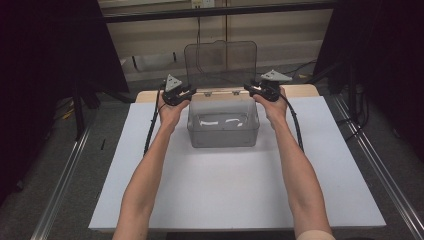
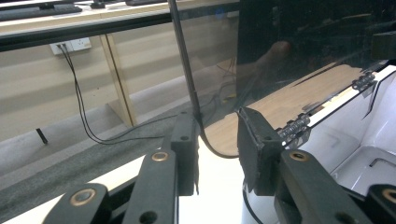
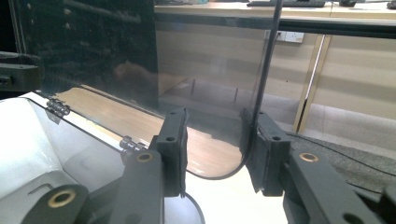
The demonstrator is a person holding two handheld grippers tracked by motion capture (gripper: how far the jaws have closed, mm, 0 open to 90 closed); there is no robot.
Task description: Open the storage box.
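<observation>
While the lid stands upright, both hands sit at its lower corners — read from the left of the frame to the right:

Left hand-held gripper (image 1: 186,93): upper left of centre in the high view, at the lid's lower left corner. In the left gripper view its jaws stand part-open with the lid's thin edge running down between them, close against one pad; whether they pinch it I cannot tell.

Lid (image 1: 220,62): smoky, see-through, raised nearly vertical above the back rim, joined by hinges (image 2: 295,127) along that rim.

Box (image 1: 223,131): clear plastic tub in the middle of the frame, on the white sheet (image 1: 210,190) that covers the bench; it looks empty.

Right hand-held gripper (image 1: 251,89): upper right of centre, at the lid's lower right corner. In the right gripper view the jaws are part-open, the lid's rounded corner between them, its edge against the right-hand pad — a firm grip is not plain.

Progress: judging by the layout, the lid is fully up, so opening appears done. Left to do, likely, is letting go, or swinging the lid down to close.
</observation>
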